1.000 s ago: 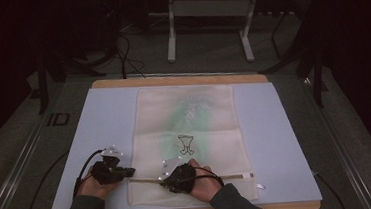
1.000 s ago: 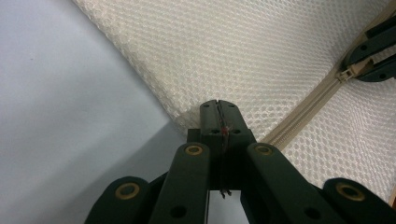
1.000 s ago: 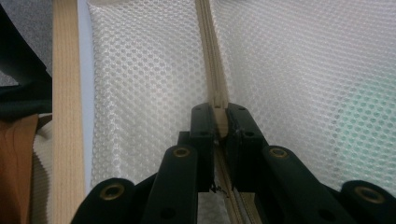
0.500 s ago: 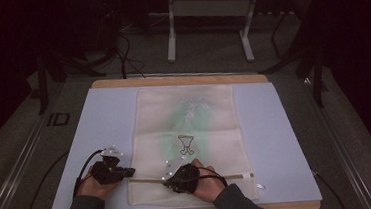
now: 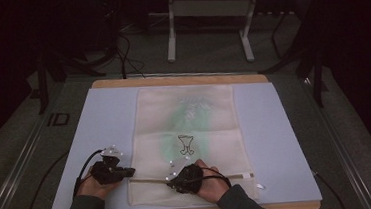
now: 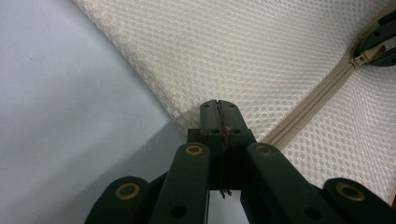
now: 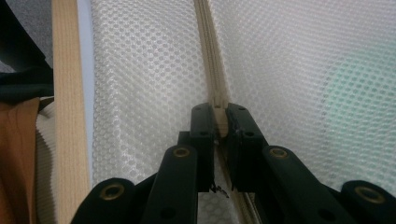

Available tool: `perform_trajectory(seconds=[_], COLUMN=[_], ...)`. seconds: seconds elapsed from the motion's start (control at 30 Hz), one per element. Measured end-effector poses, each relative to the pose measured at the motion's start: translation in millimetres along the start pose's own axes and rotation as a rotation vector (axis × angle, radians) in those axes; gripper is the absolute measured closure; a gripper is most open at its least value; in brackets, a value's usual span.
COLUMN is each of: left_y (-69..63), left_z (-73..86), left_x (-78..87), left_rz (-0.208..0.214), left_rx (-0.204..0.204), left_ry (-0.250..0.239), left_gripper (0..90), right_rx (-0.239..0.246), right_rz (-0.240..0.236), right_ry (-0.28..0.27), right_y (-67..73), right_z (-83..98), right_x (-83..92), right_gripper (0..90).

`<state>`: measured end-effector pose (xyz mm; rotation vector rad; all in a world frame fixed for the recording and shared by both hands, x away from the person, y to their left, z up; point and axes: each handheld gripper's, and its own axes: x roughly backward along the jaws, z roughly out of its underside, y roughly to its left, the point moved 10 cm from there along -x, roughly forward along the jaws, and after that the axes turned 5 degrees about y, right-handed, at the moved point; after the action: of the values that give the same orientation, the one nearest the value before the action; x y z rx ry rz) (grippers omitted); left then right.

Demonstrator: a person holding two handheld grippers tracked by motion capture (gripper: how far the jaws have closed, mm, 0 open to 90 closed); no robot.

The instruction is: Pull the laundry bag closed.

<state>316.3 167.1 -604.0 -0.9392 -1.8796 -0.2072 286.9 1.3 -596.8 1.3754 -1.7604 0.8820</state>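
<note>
**Ana:** Across the near part of the table [image 5: 99,121] lies the mesh laundry bag [image 5: 188,134], flat, with its long side going away from the person. The zipper [image 5: 229,176] crosses it near the person's edge, so its long axis goes sideways, from one claw to the other.

**Ben:** And where are the claws on this line?

**Ana:** The left claw [image 5: 127,173] is at the left end. In the left gripper view it [image 6: 219,109] is closed on the corner of the bag [image 6: 261,60], just where the zipper tape [image 6: 308,107] starts. The right claw [image 5: 173,178] sits further along the same line, toward the middle of the bag.

**Ben:** Is the right one holding something?

**Ana:** Yes. In the right gripper view its jaws are pressed together on the zipper pull [image 7: 219,122], and the zipper [image 7: 210,56] runs straight ahead from the claw [image 7: 219,119].

**Ben:** So which relation matters for the next move?

**Ana:** I think it is the direction of the track. The longer stretch of zipper lies to the right of the right claw, away from the left claw. The right claw is the nearer one to the pull, in fact it has it. The left claw only anchors the corner, so that the mesh does not follow. My judgement: the pull should travel along the zipper line, not across it.
</note>
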Motion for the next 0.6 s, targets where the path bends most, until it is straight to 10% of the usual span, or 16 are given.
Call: perform_trajectory(seconds=[0.6], left_y=[0.1], left_z=[0.1], left_x=[0.1], left_rz=[0.0], left_rx=[-0.001], left_ry=[0.0], left_gripper=[89.8], right_rx=[0.002], right_rz=[0.005], right_ry=[0.009], right_y=[-1.2], right_z=[6.6], right_x=[3.3], right_gripper=[82.2])
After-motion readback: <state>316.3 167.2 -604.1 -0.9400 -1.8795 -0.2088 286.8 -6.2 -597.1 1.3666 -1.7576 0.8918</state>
